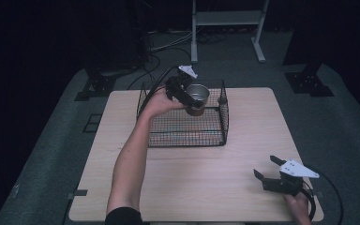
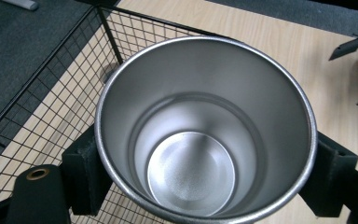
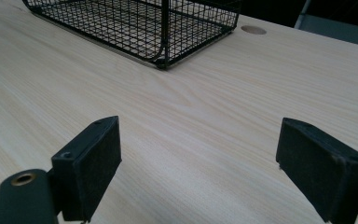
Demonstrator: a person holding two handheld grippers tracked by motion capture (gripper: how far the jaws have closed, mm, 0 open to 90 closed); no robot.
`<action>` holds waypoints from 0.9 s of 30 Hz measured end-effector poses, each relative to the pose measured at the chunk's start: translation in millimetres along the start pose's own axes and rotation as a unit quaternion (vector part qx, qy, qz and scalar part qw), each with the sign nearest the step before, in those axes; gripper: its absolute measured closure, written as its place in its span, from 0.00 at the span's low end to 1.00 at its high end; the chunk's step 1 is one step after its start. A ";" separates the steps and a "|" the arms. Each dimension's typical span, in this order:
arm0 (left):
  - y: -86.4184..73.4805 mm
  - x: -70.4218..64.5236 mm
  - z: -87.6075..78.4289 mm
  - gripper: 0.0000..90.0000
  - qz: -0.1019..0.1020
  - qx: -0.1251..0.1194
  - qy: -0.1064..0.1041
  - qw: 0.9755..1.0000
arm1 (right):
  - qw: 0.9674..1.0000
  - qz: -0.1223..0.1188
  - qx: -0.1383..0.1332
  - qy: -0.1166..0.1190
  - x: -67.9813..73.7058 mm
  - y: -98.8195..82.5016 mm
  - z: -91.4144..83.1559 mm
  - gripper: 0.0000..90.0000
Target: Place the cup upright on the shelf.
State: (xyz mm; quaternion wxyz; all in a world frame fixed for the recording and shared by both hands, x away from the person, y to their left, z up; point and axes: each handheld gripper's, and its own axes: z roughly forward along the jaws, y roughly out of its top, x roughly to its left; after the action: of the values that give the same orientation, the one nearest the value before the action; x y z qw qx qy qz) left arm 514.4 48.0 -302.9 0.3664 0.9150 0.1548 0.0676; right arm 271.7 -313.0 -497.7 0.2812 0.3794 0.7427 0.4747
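Note:
A shiny steel cup [image 1: 199, 93] hangs upright over the back of a black wire basket [image 1: 224, 117], with my left gripper [image 1: 193, 104] shut on its sides. In the left gripper view I look down into the empty cup [image 2: 205, 135], black pads [image 2: 86, 172] pressing on both flanks and the basket's mesh [image 2: 51, 93] below. My right gripper [image 1: 265, 167] rests near the table's front right corner, jaws wide open with nothing between them. In the right gripper view the right gripper [image 3: 200, 154] shows bare wood in its gap and the basket [image 3: 135, 23] farther off.
The basket stands at the back middle of the light wooden table [image 1: 192, 187]. A round hole [image 3: 253, 30] sits in the tabletop beyond the basket's corner. Dark floor, cables and a white frame [image 1: 227, 18] lie behind the table.

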 end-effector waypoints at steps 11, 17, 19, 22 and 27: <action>-5.4 10.2 25.5 0.20 -0.014 0.012 -0.004 1.000 | 1.000 0.002 0.000 0.001 -0.6 0.0 -0.7 0.15; -9.1 12.9 36.7 0.20 -0.021 0.016 -0.007 1.000 | 1.000 0.002 -0.001 0.001 -0.6 -0.1 -0.8 0.15; -10.8 13.2 40.2 0.20 -0.022 0.018 -0.006 1.000 | 1.000 0.002 -0.001 0.002 -0.6 -0.1 -0.8 0.15; -16.6 15.9 46.2 0.20 -0.026 0.021 0.000 0.999 | 1.000 0.002 0.000 0.003 -0.7 -0.1 -0.9 0.15; -23.1 19.6 53.9 0.20 -0.038 0.026 -0.001 0.999 | 1.000 0.004 -0.002 0.003 -0.8 -0.2 -0.7 0.15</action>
State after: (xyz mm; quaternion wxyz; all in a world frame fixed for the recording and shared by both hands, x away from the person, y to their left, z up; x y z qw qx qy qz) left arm 540.3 35.3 -357.6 0.3448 0.9178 0.1905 0.0485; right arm 271.5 -314.1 -497.6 0.2780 0.3801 0.7409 0.4788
